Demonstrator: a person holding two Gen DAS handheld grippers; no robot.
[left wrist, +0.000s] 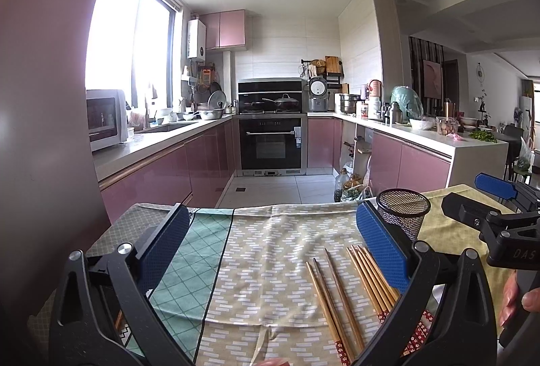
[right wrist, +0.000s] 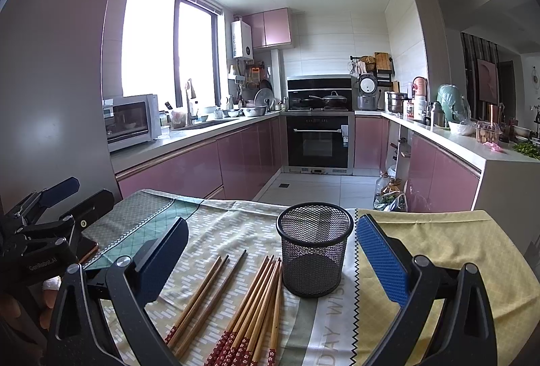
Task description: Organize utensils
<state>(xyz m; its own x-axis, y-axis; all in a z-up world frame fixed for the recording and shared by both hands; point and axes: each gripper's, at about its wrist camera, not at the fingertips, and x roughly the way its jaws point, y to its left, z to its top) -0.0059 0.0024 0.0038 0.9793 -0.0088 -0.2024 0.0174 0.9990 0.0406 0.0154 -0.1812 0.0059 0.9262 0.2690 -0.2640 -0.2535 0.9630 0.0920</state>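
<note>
A black mesh cup (right wrist: pixel 314 249) stood upright and empty on a counter covered with a patterned cloth (right wrist: pixel 233 227), in a kitchen with pink cabinets. All places below are given from that cup.

Wooden chopsticks (right wrist: pixel 249 308) lay flat on the cloth just to the left of the cup and nearer the cameras. They formed two groups: a tight bundle closest to the cup, with one stick near or against its base, and a looser set of about three (right wrist: pixel 206 293) farther left. Their plain tapered tips pointed toward the far edge of the cloth; their red flowered ends lay nearest the cameras.

The right tool (right wrist: pixel 271 259) hovered above the cloth with its blue pads spread wide, holding nothing, the cup and chopsticks between them in its view. The left tool (left wrist: pixel 270 246) was left of the cup, also spread wide and empty, with the chopsticks (left wrist: pixel 351 295) beside its right pad. A phone (right wrist: pixel 90 247) lay at the far left.

The chopsticks looked light, stiff and smooth, so they would likely roll or slip sideways under a pinch. A hold across the middle of one stick, or a small bunch, seemed safest. The cup looked light too and might tip if nudged while sticks were dropped in.
</note>
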